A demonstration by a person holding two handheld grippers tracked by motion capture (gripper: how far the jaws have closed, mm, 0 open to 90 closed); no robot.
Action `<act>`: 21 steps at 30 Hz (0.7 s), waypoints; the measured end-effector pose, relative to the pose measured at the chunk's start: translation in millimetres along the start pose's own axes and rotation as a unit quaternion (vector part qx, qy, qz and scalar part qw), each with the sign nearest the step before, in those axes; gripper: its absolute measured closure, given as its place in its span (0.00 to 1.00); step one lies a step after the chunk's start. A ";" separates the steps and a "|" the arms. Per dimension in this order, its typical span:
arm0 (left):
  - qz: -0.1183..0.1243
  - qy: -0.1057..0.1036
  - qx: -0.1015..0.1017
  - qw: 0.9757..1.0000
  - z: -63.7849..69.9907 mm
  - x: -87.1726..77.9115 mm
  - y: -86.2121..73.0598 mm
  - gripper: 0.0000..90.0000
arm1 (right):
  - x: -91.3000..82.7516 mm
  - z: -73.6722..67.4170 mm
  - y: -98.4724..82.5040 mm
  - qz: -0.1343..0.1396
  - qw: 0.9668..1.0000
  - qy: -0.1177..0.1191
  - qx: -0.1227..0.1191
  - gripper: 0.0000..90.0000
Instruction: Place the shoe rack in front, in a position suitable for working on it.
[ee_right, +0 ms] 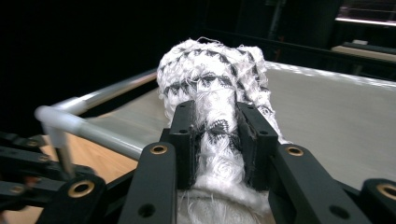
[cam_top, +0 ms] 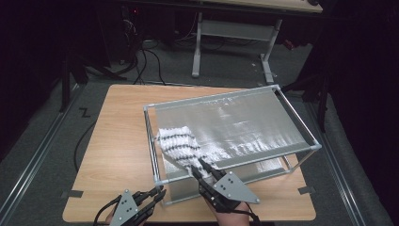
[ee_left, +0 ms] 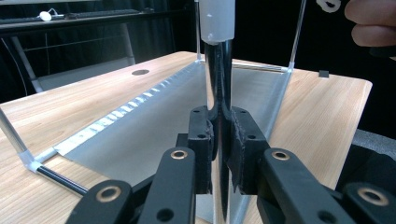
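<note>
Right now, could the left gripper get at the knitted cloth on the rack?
Probably not without letting go: the left gripper is shut on the rack's corner post, steadying it. The knitted cloth lies close by on the mesh top, already clamped by the right gripper.

The room is dark, its upper left and right edges of the high view nearly black. A light wooden surface (cam_top: 117,141) with rounded corners stands on grey carpeted floor (cam_top: 37,141). At top centre a second desk (cam_top: 263,4) rests on white metal legs (cam_top: 268,52). Black cables (cam_top: 146,61) trail across the floor at upper left, and metal rails (cam_top: 35,165) run along both sides.
</note>
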State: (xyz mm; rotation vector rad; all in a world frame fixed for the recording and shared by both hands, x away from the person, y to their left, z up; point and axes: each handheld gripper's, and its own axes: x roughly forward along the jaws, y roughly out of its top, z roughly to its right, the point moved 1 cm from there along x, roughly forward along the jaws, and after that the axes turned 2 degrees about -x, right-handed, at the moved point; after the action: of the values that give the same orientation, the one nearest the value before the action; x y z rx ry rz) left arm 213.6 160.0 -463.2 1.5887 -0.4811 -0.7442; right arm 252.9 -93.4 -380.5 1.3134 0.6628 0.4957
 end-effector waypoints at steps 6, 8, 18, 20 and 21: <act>0.000 -0.001 0.000 1.000 0.2 0.3 0.0 0.89 | 7.9 -22.6 4.5 0.004 0.999 0.029 -0.012 0.78; 0.000 -0.002 0.001 1.000 0.4 0.5 0.1 0.89 | 9.0 -27.8 5.6 0.004 0.999 0.035 -0.016 0.78; 0.001 -0.002 0.001 1.000 0.8 0.8 0.0 0.89 | 10.2 -32.2 9.3 0.009 0.999 0.037 -0.018 0.60; 0.000 -0.003 0.002 1.000 0.7 0.9 0.0 0.89 | 10.5 -30.8 11.4 0.012 0.999 0.033 -0.015 0.53; 0.000 -0.003 0.002 1.000 0.7 0.9 0.0 0.89 | 11.1 -30.1 12.6 0.012 0.999 0.033 -0.011 0.50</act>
State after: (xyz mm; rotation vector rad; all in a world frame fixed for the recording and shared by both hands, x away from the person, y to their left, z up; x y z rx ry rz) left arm 213.7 158.8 -463.4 1.5903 -0.4875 -0.7478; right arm 240.5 -61.9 -373.5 1.2887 0.6950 0.5657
